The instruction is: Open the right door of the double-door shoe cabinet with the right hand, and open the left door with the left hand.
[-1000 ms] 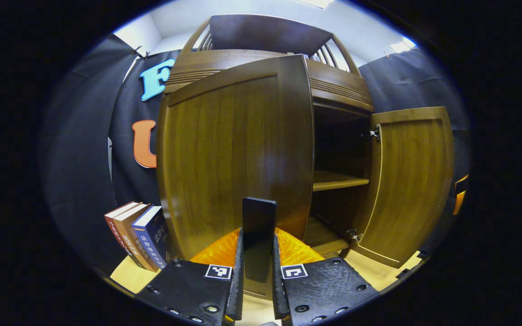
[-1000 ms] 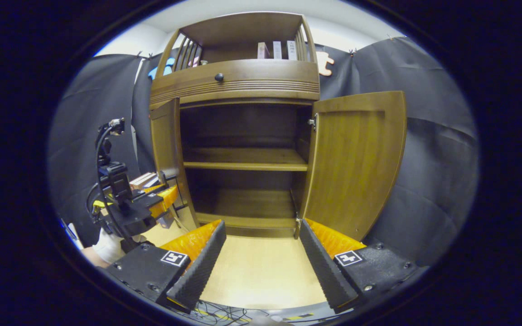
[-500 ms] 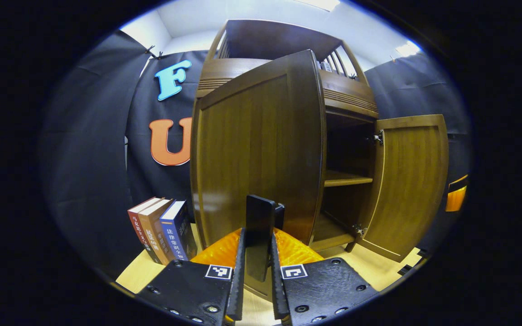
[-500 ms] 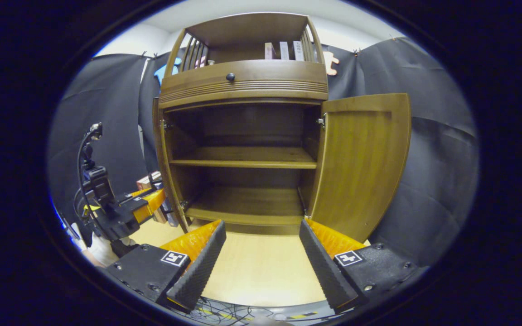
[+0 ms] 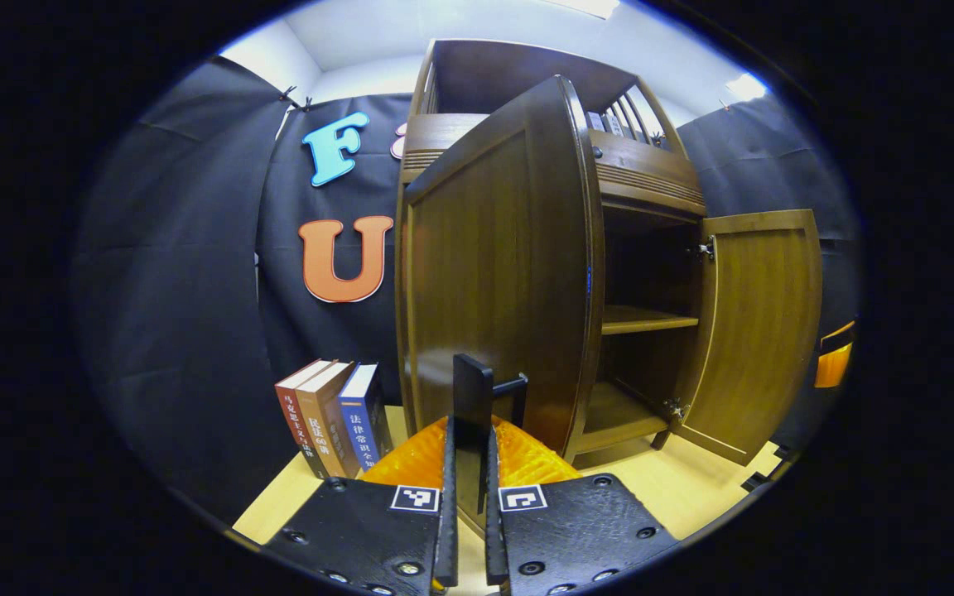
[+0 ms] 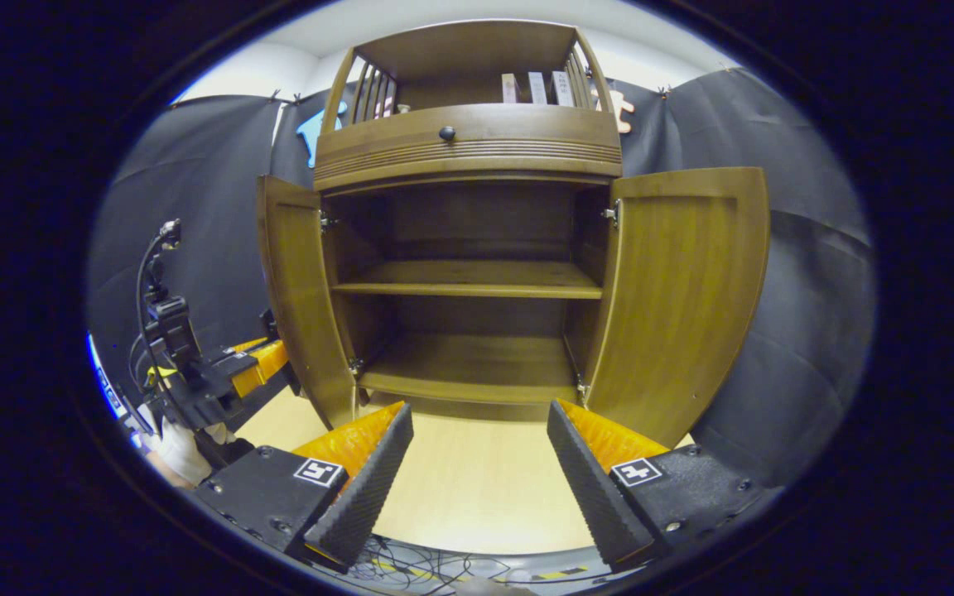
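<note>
**Both cabinet doors standing open, left gripper closed on the left door's handle**

In the left gripper view, three books (image 5: pixel 330 416) are standing upright at the lower left of the frame, just beside the left door (image 5: pixel 498 257) of the shoe cabinet (image 5: pixel 643 165), leaning slightly against one another on the pale wooden floor (image 5: pixel 692 497). The left door is swinging wide and filling the centre of the frame, hiding much of the cabinet's inside. The left gripper (image 5: pixel 469 463) is sitting at the bottom centre, its fingers drawn narrow and pressing on the dark handle (image 5: pixel 474 397) that is sticking out from the door's lower part. The right door (image 5: pixel 763 323) is hanging open at the right of the frame.

In the right gripper view, the right gripper (image 6: pixel 477 463) is hovering at the bottom centre with its fingers spread wide, gripping nothing, over bare floor (image 6: pixel 477 488). The cabinet (image 6: pixel 469 141) is facing the camera with both doors open, showing a middle shelf (image 6: pixel 469 281). Above it a drawer knob (image 6: pixel 447 132) is showing, and small boxes (image 6: pixel 537 87) are standing on the top rack. At the left edge, the other gripper (image 6: pixel 257 368) is reaching toward the left door (image 6: pixel 299 290), held by a gloved hand (image 6: pixel 183 434). Cables (image 6: pixel 411 567) are lying at the bottom edge. Black cloth is hanging all around, with a white wall above.
</note>
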A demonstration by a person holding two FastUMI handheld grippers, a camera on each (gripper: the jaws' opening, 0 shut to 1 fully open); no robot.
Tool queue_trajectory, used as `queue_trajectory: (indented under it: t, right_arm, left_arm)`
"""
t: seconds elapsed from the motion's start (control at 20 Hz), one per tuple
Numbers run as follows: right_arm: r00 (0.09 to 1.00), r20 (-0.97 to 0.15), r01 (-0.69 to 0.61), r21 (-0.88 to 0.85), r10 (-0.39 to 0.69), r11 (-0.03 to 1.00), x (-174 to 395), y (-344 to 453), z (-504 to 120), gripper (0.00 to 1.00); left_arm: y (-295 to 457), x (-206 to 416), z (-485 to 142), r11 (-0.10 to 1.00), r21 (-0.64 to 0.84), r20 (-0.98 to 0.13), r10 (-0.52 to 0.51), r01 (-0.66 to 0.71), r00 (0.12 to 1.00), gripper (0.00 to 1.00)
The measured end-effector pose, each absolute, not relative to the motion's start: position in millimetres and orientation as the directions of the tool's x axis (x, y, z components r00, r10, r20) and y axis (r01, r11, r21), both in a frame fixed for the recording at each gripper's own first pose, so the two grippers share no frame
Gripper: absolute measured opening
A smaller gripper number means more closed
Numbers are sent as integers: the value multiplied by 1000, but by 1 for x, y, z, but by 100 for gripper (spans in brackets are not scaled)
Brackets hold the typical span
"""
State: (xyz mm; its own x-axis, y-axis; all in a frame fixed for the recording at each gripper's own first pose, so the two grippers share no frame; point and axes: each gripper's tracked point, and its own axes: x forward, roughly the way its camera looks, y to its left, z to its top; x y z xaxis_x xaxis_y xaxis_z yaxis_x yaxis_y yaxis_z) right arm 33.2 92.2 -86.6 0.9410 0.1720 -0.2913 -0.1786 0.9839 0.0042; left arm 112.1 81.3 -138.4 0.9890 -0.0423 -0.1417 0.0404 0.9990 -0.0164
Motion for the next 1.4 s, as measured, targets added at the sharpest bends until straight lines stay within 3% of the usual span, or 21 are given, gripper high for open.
queue_trajectory:
  t: [0.05, 0.1, 0.55, 1.3, 1.35, 1.4]
  right_arm:
    - [940, -292, -181, 4, 174, 983, 32, 94, -88, 100]
    - [940, -293, -183, 4, 177, 983, 32, 96, -88, 100]
    - [930, -306, -213, 10, 206, 977, 22, 114, -92, 100]
    - [930, -301, -216, 12, 209, 976, 8, 114, -92, 100]
    - [931, -300, -213, 12, 206, 977, 6, 112, -92, 100]
    - [933, -299, -208, 12, 202, 978, 4, 111, -91, 100]
  left_arm:
    - [90, 108, -138, 1000, -8, -156, -25, 24, 987, 12]
    - [99, 109, -139, 1000, -11, -144, -15, 14, 989, 0]
    - [158, 100, -139, 999, -23, -138, 41, -45, 990, 0]
    - [201, 107, -142, 987, -32, -112, -158, 156, 981, 0]
    - [205, 107, -141, 985, -39, -105, -174, 170, 979, 7]
    - [208, 108, -141, 982, -47, -100, -185, 181, 978, 0]
